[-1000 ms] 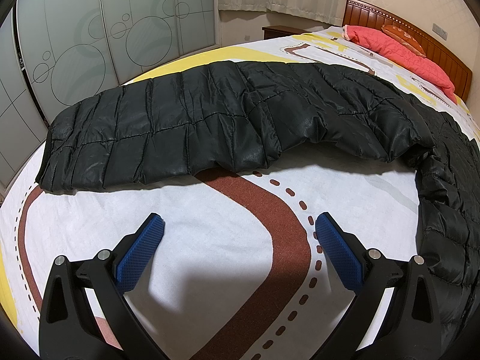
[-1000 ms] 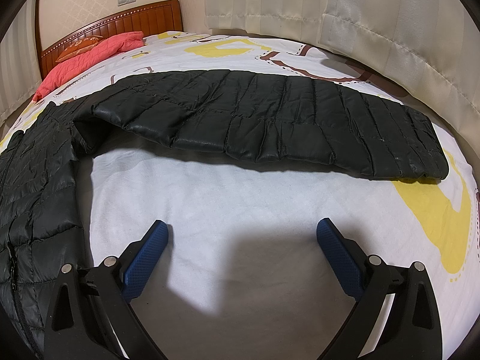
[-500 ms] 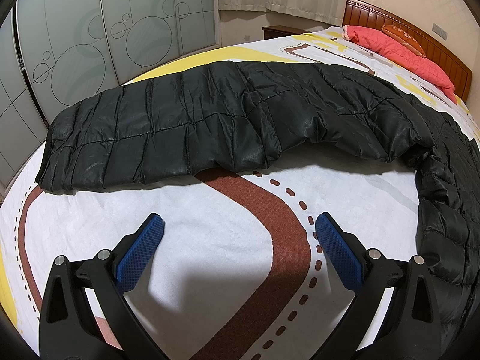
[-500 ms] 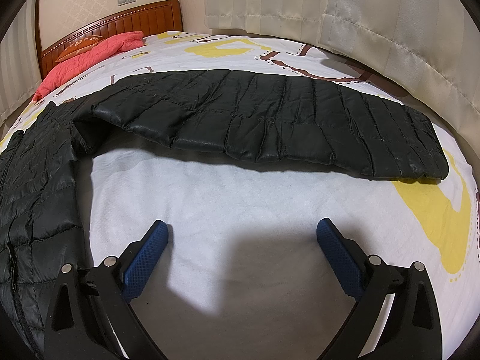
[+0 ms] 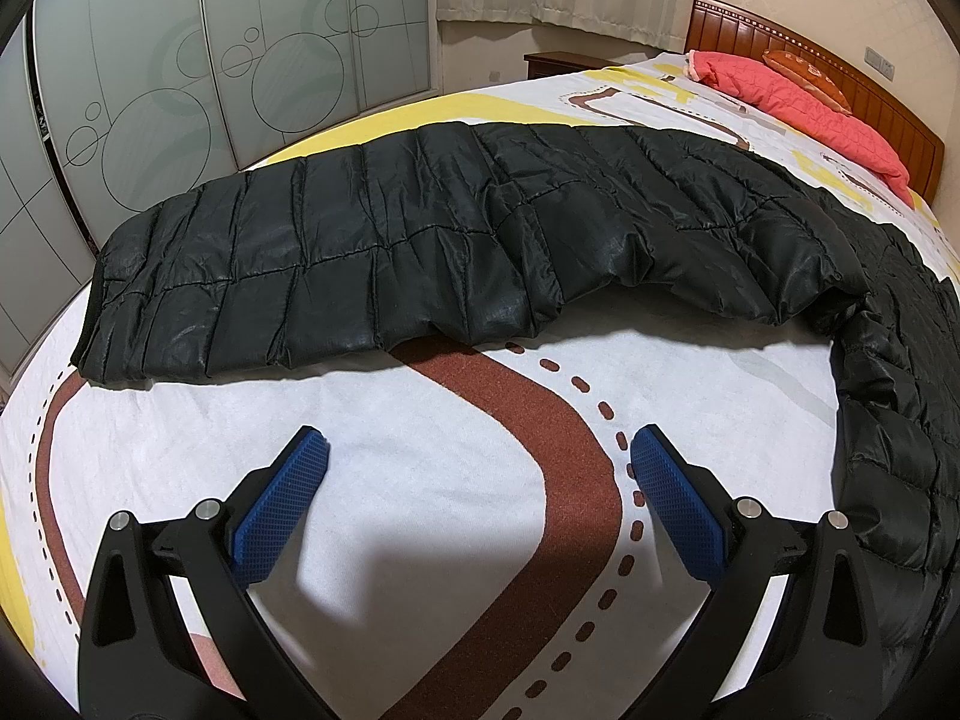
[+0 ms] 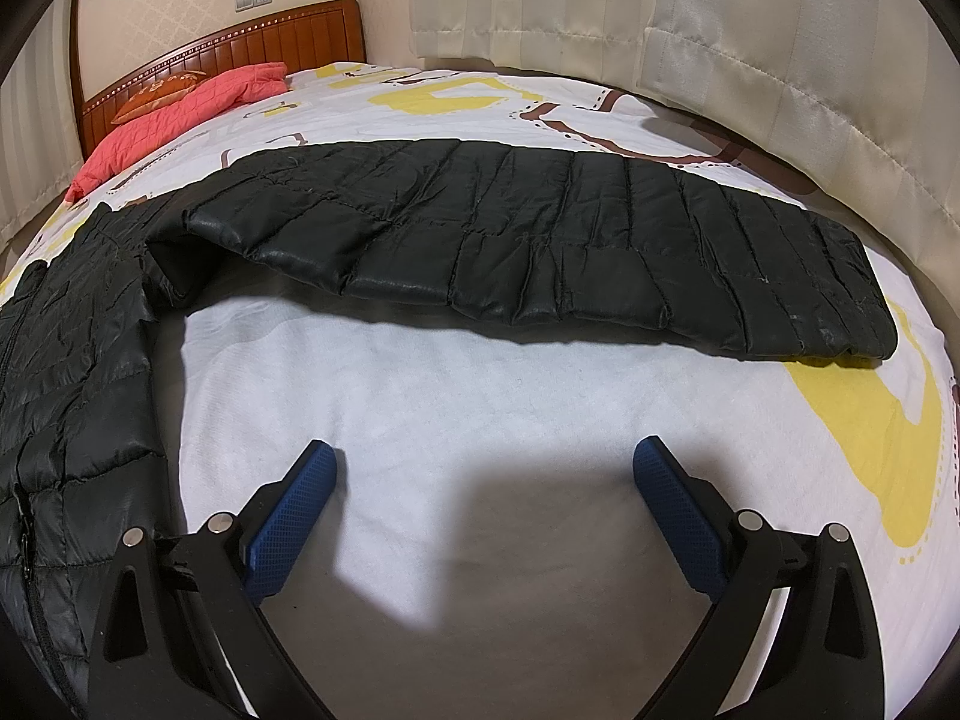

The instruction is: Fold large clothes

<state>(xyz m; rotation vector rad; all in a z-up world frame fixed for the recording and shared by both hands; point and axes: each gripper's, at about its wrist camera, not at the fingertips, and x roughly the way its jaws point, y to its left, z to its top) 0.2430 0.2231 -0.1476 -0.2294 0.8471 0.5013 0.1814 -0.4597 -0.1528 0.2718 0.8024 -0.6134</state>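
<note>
Black puffer jacket (image 5: 420,252) lies spread flat across the bed (image 5: 456,516), sleeves out. Left tool (image 5: 479,450) and right tool (image 6: 485,465) both spread wide, empty, over bare bedsheet near the sleeves.

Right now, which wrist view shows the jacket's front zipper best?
The right wrist view: the zipper runs down the jacket body at the frame's left edge, beside the open right gripper. The left wrist view shows a spread sleeve and quilted body edge beyond the open left gripper, but no zipper.
</note>
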